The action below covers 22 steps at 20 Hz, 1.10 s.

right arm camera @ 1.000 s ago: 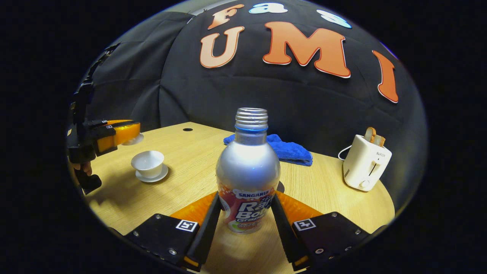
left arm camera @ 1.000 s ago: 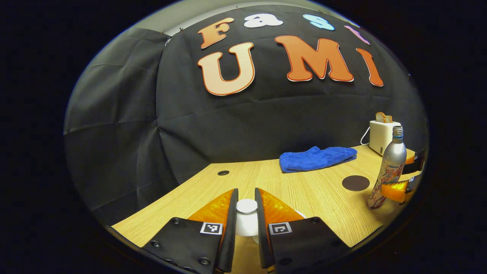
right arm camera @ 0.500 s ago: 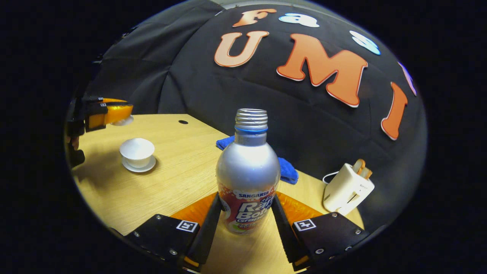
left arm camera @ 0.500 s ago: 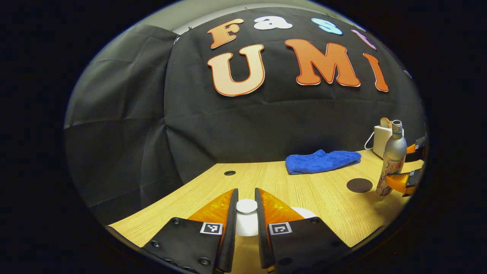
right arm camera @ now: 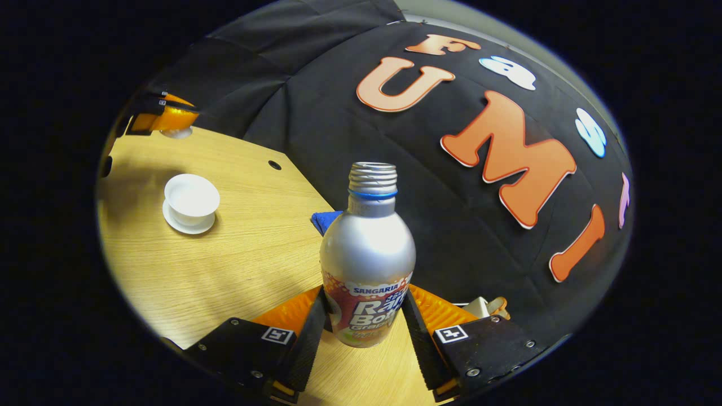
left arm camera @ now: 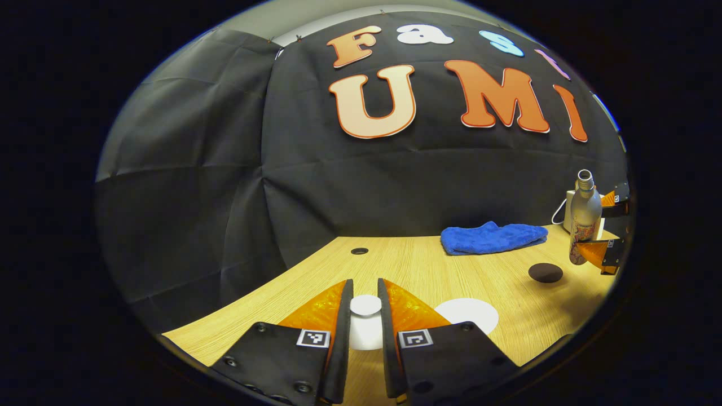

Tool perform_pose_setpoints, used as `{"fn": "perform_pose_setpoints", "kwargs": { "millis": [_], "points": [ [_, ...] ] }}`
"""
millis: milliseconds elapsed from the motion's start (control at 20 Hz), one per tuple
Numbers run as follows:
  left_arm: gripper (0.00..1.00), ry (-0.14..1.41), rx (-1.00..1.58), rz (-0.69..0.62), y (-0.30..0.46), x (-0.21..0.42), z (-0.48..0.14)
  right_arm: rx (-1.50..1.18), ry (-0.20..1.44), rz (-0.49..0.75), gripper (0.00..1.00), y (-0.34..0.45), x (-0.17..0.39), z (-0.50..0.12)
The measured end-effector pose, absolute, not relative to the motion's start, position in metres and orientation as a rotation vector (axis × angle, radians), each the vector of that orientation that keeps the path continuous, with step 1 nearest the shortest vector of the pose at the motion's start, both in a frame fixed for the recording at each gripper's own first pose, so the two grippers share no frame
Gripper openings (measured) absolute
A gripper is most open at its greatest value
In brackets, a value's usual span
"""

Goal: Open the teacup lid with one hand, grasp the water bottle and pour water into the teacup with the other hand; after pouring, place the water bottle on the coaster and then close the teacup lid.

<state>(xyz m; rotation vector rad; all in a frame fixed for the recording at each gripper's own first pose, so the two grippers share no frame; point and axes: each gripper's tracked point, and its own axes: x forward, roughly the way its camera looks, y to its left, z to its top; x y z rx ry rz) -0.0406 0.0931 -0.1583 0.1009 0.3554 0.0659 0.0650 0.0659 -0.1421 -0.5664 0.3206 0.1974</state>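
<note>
Bottle (right arm camera: 368, 265) clamped in right gripper (right arm camera: 365, 327), uncapped, off the table (right arm camera: 225, 270). Left gripper (left arm camera: 365, 330) pinches lid (left arm camera: 365, 305). Open teacup (right arm camera: 192, 198) at 10 o'clock in right gripper view; coaster (left arm camera: 545, 273) at 3 o'clock in left gripper view.

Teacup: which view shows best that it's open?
Right gripper view: the teacup sits lidless on its saucer, seen from above, unobstructed. Left gripper view catches a white round patch, probably its rim, beside the left gripper, which grips the lid.
</note>
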Motion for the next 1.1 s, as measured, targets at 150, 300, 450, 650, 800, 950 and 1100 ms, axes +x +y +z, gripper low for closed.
{"fn": "perform_pose_setpoints", "kwargs": {
  "millis": [150,300,450,650,800,950,1100],
  "points": [
    [0.30,0.358,0.091,0.092,0.111,-0.047,-0.159,-0.623,0.310,0.228,0.76,0.081,0.067,-0.143],
    [0.30,0.356,0.086,0.112,0.126,-0.052,-0.160,-0.663,0.297,0.241,0.76,0.095,0.070,-0.142],
    [0.30,0.359,0.081,0.127,0.139,-0.057,-0.162,-0.711,0.295,0.251,0.76,0.106,0.074,-0.147],
    [0.30,0.362,0.063,0.142,0.153,-0.061,-0.166,-0.789,0.262,0.244,0.76,0.115,0.079,-0.142],
    [0.30,0.361,0.052,0.149,0.156,-0.061,-0.168,-0.856,0.235,0.235,0.76,0.121,0.082,-0.138],
    [0.30,0.367,0.044,0.152,0.165,-0.064,-0.172,-0.934,0.207,0.235,0.76,0.128,0.083,-0.135],
    [0.30,0.376,0.040,0.150,0.172,-0.065,-0.177,-1.030,0.161,0.226,0.76,0.136,0.081,-0.132]
  ]
}}
